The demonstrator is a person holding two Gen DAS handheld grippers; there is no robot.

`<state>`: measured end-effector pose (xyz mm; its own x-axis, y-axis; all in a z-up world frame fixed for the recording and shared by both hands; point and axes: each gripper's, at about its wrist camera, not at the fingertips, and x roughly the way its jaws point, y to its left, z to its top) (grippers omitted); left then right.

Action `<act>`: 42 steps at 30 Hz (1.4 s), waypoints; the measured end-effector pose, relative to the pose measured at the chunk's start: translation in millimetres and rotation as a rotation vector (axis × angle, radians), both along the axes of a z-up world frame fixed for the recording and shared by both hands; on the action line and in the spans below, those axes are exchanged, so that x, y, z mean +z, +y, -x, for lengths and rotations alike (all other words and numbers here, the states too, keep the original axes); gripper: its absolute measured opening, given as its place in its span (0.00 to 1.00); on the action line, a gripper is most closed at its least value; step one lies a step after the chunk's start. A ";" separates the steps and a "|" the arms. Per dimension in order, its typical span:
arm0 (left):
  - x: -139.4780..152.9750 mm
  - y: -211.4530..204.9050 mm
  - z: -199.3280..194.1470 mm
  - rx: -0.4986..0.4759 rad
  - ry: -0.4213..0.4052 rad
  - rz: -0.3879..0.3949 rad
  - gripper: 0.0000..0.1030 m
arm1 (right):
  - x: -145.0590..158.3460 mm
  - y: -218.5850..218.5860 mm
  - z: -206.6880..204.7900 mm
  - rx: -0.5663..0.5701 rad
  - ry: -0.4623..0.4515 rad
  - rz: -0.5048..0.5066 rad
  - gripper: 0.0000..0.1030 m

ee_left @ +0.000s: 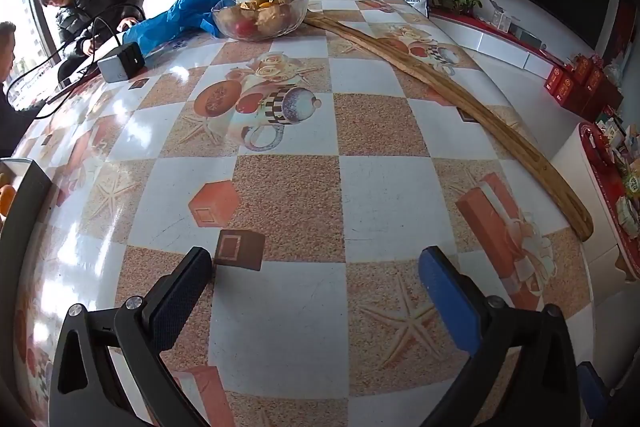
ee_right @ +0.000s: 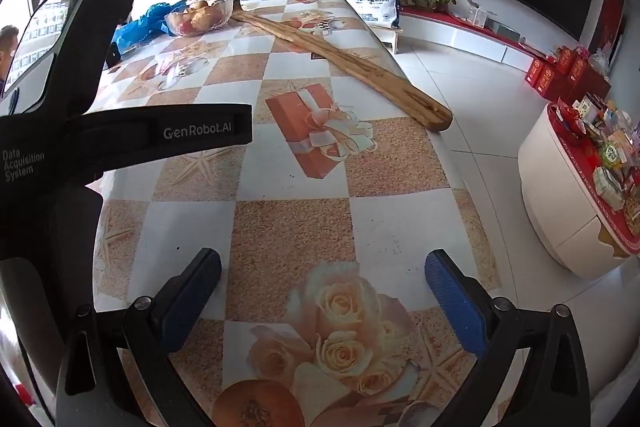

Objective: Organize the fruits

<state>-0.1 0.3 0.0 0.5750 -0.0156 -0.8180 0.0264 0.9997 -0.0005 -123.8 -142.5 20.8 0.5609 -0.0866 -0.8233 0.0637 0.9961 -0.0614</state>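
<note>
A clear glass bowl heaped with fruit, yellow, red and brownish pieces, stands at the far end of the patterned table. The right wrist view shows the same bowl at far left. My left gripper hovers open over the near part of the table, nothing between its fingers. My right gripper is open too, over a rose print near the table's right edge. An orange fruit peeks in at the left edge beside a pale box.
A long wooden board lies diagonally along the table's right side. A blue plastic bag and a grey speaker box with cables sit far left. Two people sit at the far-left side. A white round cabinet stands right of the table.
</note>
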 end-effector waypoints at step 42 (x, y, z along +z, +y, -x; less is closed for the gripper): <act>0.0 0.2 0.1 0.001 -0.002 0.009 1.00 | -1.9 3.4 -1.4 -0.002 0.007 -0.009 0.99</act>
